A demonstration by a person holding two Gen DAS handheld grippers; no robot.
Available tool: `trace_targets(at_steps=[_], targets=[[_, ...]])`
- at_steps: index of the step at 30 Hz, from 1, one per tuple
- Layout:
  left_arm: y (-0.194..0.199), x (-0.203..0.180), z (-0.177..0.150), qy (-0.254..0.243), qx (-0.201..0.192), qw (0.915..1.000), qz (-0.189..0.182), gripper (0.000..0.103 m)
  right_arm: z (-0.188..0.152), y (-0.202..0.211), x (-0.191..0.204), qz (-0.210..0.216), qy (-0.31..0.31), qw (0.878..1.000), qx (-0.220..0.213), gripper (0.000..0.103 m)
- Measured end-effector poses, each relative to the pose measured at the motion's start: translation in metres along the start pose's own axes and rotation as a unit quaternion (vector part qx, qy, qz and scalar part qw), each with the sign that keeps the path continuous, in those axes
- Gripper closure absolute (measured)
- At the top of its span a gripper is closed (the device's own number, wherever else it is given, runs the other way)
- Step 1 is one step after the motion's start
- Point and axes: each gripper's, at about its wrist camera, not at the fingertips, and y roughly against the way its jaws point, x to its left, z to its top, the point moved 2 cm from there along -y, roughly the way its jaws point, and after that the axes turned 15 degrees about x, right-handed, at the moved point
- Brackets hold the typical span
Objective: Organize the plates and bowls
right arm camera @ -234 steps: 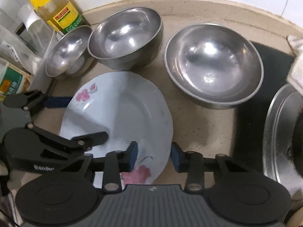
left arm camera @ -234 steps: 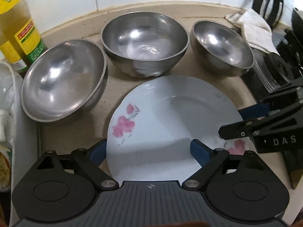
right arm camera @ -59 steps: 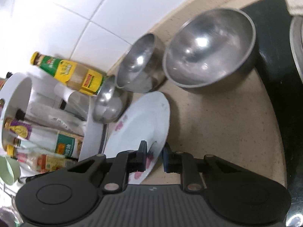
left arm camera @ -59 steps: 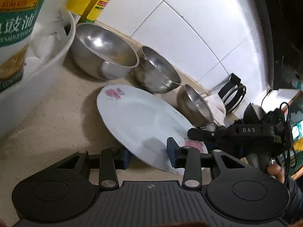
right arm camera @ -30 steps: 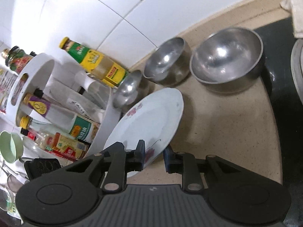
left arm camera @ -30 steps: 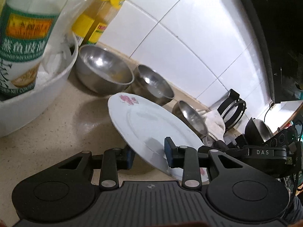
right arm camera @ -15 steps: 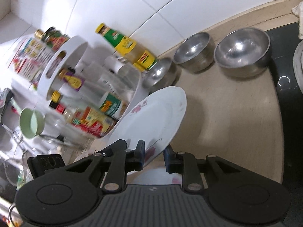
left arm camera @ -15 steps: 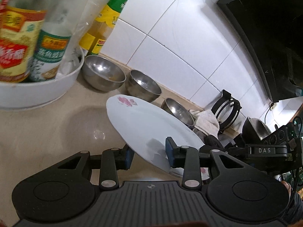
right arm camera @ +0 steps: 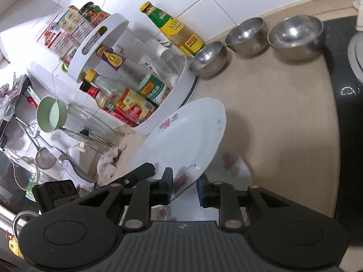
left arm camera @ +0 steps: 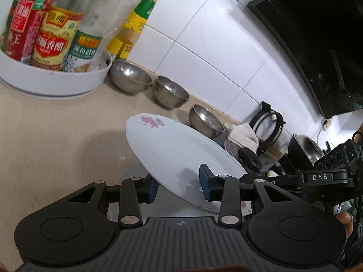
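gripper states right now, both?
left gripper: jaws opening, pads on the plate.
right gripper: shut on the same plate.

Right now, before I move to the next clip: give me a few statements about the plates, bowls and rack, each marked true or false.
1. Three steel bowls stand side by side along the tiled wall. True.
2. The flowered plate lies flat on the counter. False: it is held tilted above the counter, with the right gripper shut on its rim.
3. A second flowered plate lies on the counter under the held one. True.
4. The white round rack is empty. False: it holds several bottles.
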Motion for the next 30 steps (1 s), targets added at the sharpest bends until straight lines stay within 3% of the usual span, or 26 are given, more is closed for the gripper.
trace_targets(at_steps=[15, 30], targets=[[0.016, 0.006, -0.045, -0.035, 0.05, 0.9979, -0.021, 0.057, -0.082, -0.007, 0.018, -0.031, -0.055, 0.997, -0.034, 0.079], [0.005, 0.005, -0.051, -0.047, 0.059, 0.9971, -0.015, 0.056, -0.09, -0.014, 0.006, -0.049, -0.061, 0.996, -0.042, 0.078]])
